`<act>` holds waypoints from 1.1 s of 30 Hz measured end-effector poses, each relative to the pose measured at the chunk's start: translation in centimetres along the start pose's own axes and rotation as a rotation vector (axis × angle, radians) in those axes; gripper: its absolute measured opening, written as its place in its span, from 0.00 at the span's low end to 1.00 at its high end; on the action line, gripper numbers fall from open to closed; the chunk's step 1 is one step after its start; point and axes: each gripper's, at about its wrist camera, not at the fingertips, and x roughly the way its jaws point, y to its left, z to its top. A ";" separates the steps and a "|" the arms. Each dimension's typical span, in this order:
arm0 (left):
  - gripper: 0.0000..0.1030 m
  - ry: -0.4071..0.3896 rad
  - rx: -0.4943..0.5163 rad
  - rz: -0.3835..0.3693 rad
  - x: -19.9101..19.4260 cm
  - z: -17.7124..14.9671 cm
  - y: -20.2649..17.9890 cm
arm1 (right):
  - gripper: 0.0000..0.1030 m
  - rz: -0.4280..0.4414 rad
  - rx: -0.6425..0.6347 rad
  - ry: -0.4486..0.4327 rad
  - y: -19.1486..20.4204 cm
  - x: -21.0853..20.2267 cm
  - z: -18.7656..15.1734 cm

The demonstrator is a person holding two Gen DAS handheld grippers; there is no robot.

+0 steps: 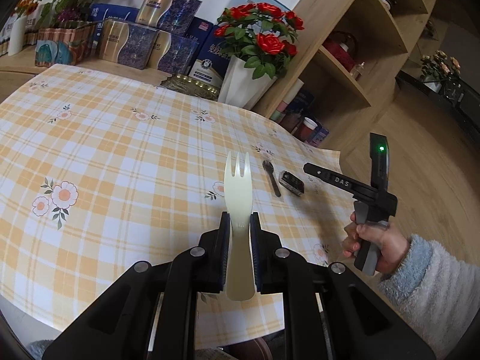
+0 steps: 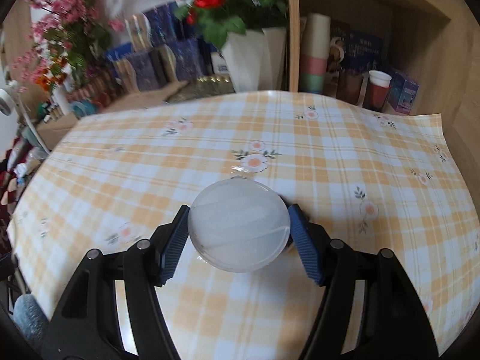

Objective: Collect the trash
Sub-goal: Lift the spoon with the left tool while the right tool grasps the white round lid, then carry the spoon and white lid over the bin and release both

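My left gripper (image 1: 240, 219) is shut on a cream plastic fork (image 1: 237, 180), tines pointing away, held above the checked tablecloth (image 1: 120, 156). A small black spoon (image 1: 271, 177) and a small dark wrapper-like object (image 1: 291, 183) lie on the cloth to the right of it. My right gripper (image 2: 239, 213) is shut on a round clear plastic lid or container (image 2: 239, 225), held above the tablecloth (image 2: 330, 156). The right gripper's body also shows in the left wrist view (image 1: 360, 192), held by a hand at the table's right edge.
A white vase of red roses (image 1: 255, 60) and stacked gift boxes (image 1: 150, 39) stand at the table's far edge. A wooden shelf unit (image 1: 360, 45) with cups and boxes stands at the right. The cloth's corner (image 1: 330, 156) overhangs the floor.
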 end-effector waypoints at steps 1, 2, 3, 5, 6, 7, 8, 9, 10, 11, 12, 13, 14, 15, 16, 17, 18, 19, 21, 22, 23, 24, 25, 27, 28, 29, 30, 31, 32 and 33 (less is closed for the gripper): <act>0.13 0.001 0.005 -0.003 -0.3 -0.2 -0.2 | 0.65 0.006 0.001 -0.007 0.3 -0.7 -0.4; 0.13 0.003 0.010 -0.005 -0.5 -0.3 -0.3 | 0.65 0.017 0.001 -0.016 0.9 -2.0 -1.3; 0.13 0.006 0.013 -0.008 -0.8 -0.5 -0.4 | 0.65 0.022 -0.002 -0.021 1.2 -2.6 -1.8; 0.13 0.011 0.021 -0.015 -1.5 -1.0 -0.6 | 0.65 0.036 -0.018 -0.039 2.3 -4.8 -3.4; 0.13 0.014 0.030 -0.018 -1.9 -1.3 -0.8 | 0.65 0.042 -0.021 -0.046 2.7 -5.5 -4.0; 0.13 0.017 0.039 -0.019 -2.2 -1.6 -0.9 | 0.65 0.051 -0.024 -0.051 3.1 -6.4 -4.7; 0.13 0.020 0.046 -0.020 -2.5 -1.9 -1.0 | 0.65 0.058 -0.027 -0.056 3.7 -7.5 -5.7; 0.13 0.027 0.056 -0.020 -2.7 -2.3 -1.1 | 0.65 0.065 -0.026 -0.061 4.1 -8.3 -6.5; 0.13 0.034 0.062 -0.020 -3.0 -2.7 -1.1 | 0.65 0.075 -0.023 -0.065 4.5 -9.3 -7.5; 0.13 0.039 0.065 -0.020 -3.2 -2.9 -1.2 | 0.65 0.082 -0.020 -0.068 4.9 -9.9 -8.2; 0.13 0.045 0.070 -0.021 -3.5 -3.4 -1.2 | 0.65 0.090 -0.019 -0.070 5.4 -10.7 -9.1; 0.13 0.048 0.072 -0.022 -3.7 -3.7 -1.2 | 0.65 0.092 -0.021 -0.071 5.6 -11.1 -9.6; 0.13 0.050 0.076 -0.022 -4.0 -4.0 -1.2 | 0.65 0.100 -0.025 -0.066 6.1 -12.0 -10.6; 0.13 0.052 0.082 -0.022 -4.4 -4.4 -1.3 | 0.65 0.103 -0.029 -0.066 6.4 -12.4 -11.1; 0.13 0.053 0.088 -0.024 -4.7 -4.8 -1.4 | 0.65 0.106 -0.032 -0.065 6.7 -12.9 -11.8; 0.13 0.054 0.092 -0.025 -4.9 -5.0 -1.4 | 0.65 0.111 -0.037 -0.061 7.1 -13.4 -12.5; 0.13 0.055 0.098 -0.025 -5.3 -5.5 -1.4 | 0.65 0.116 -0.039 -0.057 7.3 -13.7 -13.1; 0.13 0.056 0.099 -0.025 -5.5 -5.7 -1.4 | 0.65 0.122 -0.043 -0.052 7.7 -14.2 -13.8; 0.13 0.060 0.095 -0.028 -6.1 -6.4 -1.3 | 0.65 0.129 -0.050 -0.046 8.3 -14.7 -14.8; 0.13 0.061 0.092 -0.031 -6.4 -6.7 -1.2 | 0.65 0.132 -0.054 -0.043 8.6 -14.9 -15.2; 0.13 0.061 0.088 -0.034 -6.6 -6.9 -1.2 | 0.65 0.140 -0.060 -0.039 9.0 -15.1 -15.9; 0.13 0.062 0.086 -0.035 -6.9 -7.2 -1.1 | 0.65 0.146 -0.063 -0.035 9.3 -15.2 -16.2; 0.13 0.063 0.085 -0.036 -7.1 -7.4 -1.1 | 0.65 0.152 -0.065 -0.032 9.6 -15.4 -16.6; 0.13 0.064 0.086 -0.039 -7.6 -7.8 -1.2 | 0.65 0.171 -0.063 -0.020 10.3 -15.4 -17.5; 0.13 0.062 0.086 -0.043 -7.9 -8.0 -1.2 | 0.65 0.183 -0.059 -0.012 10.6 -15.4 -18.0; 0.13 0.060 0.085 -0.052 -8.2 -8.2 -1.2 | 0.65 0.191 -0.056 -0.008 10.9 -15.3 -18.3; 0.13 0.063 0.088 -0.060 -8.4 -8.6 -1.2 | 0.65 0.202 -0.051 -0.004 11.2 -15.2 -18.7; 0.13 0.070 0.092 -0.057 -8.5 -8.8 -1.2 | 0.65 0.210 -0.047 0.000 11.3 -15.1 -18.9; 0.13 0.079 0.094 -0.055 -8.5 -9.1 -1.1 | 0.65 0.221 -0.042 0.006 11.7 -15.0 -19.3; 0.13 0.087 0.093 -0.053 -8.5 -9.4 -0.9 | 0.65 0.227 -0.039 0.010 11.9 -14.8 -19.6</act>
